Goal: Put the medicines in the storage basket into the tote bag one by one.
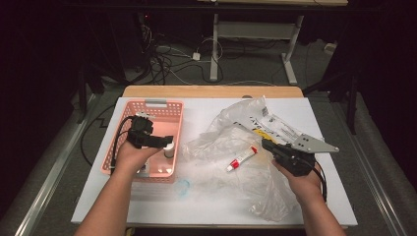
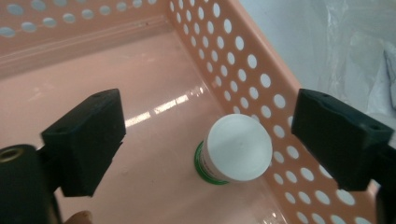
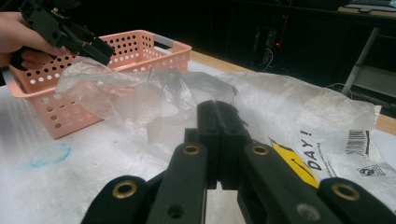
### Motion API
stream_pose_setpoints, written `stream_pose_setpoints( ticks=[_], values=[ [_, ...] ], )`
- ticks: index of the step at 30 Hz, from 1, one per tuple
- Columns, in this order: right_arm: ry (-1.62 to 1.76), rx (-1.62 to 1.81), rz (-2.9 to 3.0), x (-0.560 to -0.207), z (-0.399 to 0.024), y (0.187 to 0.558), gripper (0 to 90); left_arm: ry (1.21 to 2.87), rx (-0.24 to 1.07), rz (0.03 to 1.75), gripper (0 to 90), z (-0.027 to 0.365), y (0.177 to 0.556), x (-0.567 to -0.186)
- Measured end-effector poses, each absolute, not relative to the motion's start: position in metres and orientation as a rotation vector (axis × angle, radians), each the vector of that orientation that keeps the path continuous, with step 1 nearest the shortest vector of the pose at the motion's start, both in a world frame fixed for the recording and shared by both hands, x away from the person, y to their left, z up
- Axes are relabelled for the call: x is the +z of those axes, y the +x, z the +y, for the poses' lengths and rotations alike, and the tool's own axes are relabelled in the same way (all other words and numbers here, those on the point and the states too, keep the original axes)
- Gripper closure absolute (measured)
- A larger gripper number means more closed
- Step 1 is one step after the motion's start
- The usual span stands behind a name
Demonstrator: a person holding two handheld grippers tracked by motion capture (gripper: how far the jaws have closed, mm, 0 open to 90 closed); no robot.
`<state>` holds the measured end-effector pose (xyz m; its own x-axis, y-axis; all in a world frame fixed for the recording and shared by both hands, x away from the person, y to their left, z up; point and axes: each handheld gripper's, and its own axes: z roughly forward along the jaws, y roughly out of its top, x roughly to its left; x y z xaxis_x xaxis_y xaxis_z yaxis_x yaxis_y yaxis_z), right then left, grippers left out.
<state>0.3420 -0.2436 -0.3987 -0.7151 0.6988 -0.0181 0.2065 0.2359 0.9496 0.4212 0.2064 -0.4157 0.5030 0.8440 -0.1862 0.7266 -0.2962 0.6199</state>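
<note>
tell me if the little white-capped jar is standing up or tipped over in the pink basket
Upright. The white-capped jar stands on the floor of the pink basket near its perforated wall, cap facing up, between the open left gripper jaws, untouched.

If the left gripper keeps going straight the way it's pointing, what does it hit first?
Most likely the white-capped jar standing on the pink basket floor by the side wall. The left gripper is open above it, jaws either side; depth is hard to judge.
</note>
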Motion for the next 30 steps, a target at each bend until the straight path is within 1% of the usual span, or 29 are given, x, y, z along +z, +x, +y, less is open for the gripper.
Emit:
stream_pose_setpoints(
  ticks=[11, 14, 20, 24, 30],
  values=[
    [0.830, 1.489, 2.071, -0.399, -0.244, 0.341, 90.0, 2.178, 0.113, 1.235, 28.1, 0.204, 0.420, -0.418],
    [0.828, 1.492, 2.069, -0.398, -0.244, 0.342, 90.0, 2.214, 0.099, 1.226, 28.4, 0.203, 0.420, -0.418],
    [0.830, 1.488, 2.070, -0.398, -0.244, 0.341, 90.0, 2.272, 0.098, 1.215, 32.1, 0.195, 0.422, -0.421],
    [0.825, 1.488, 2.072, -0.398, -0.244, 0.341, 90.0, 2.298, 0.108, 1.230, 35.3, 0.191, 0.424, -0.425],
    [0.830, 1.483, 2.074, -0.400, -0.244, 0.342, 90.0, 2.324, 0.097, 1.235, 37.3, 0.189, 0.428, -0.431]
  ],
)
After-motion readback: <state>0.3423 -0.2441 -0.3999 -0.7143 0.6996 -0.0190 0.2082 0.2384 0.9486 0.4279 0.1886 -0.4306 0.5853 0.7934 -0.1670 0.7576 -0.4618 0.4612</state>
